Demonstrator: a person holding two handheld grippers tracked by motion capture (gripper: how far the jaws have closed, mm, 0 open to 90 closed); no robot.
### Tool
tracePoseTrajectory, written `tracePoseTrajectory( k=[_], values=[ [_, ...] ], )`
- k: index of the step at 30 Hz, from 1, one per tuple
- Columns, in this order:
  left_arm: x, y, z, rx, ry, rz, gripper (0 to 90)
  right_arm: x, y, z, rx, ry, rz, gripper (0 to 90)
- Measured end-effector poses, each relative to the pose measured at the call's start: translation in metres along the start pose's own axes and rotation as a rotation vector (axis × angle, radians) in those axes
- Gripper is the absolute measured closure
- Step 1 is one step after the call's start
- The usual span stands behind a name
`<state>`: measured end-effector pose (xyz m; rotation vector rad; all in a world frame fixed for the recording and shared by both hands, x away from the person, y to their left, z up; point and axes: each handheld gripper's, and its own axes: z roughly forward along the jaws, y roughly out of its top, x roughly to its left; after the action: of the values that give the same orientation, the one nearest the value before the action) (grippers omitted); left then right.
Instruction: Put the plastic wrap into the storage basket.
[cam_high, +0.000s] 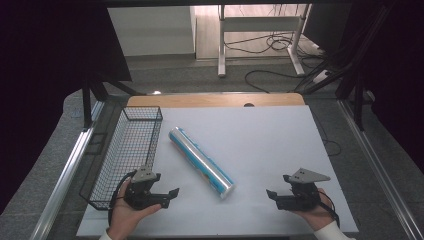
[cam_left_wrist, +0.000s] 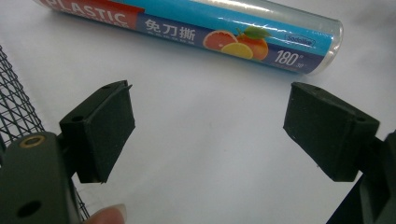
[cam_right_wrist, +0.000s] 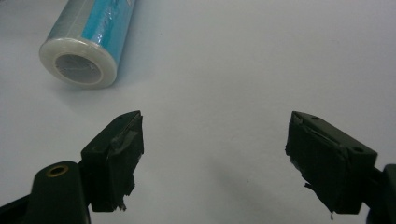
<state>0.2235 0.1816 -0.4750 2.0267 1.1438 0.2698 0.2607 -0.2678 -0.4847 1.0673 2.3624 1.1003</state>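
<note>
We see left tongs (cam_high: 169, 196) and right tongs (cam_high: 275, 197) both spread apart, empty, on the white worktop (cam_high: 260, 145). Plastic wrap roll (cam_high: 201, 162) lies between them, untouched; wire basket (cam_high: 127, 150) just beside left tongs.

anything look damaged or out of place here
Mostly tidy. The blue-labelled roll of plastic wrap lies diagonally on the white table, outside the black wire basket. The one oddity: the black padding on the right tongs looks frayed and peeling at its edges, while the left tongs have clean pads. Both are open and hold nothing.
</note>
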Motion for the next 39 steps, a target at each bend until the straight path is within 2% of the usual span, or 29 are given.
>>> tracePoseTrajectory(
  k=[16,27,35,38,39],
  values=[
    [0.003,-0.003,-0.002,0.009,0.000,0.003,16.0,0.002,0.007,-0.002,-0.009,0.014,0.034,22.8],
    [0.004,-0.004,-0.004,0.006,-0.003,-0.001,16.0,0.007,0.013,0.003,0.017,0.042,0.024,23.4],
    [0.003,-0.004,-0.006,0.003,-0.005,0.001,16.0,0.012,0.023,0.006,0.033,0.081,0.032,24.5],
    [0.002,-0.004,-0.007,0.001,-0.007,0.000,16.0,0.015,0.030,0.010,0.041,0.090,0.026,23.9],
    [0.001,-0.004,-0.008,0.000,-0.008,0.000,16.0,0.018,0.037,0.013,0.046,0.096,0.026,23.1]
  ],
)
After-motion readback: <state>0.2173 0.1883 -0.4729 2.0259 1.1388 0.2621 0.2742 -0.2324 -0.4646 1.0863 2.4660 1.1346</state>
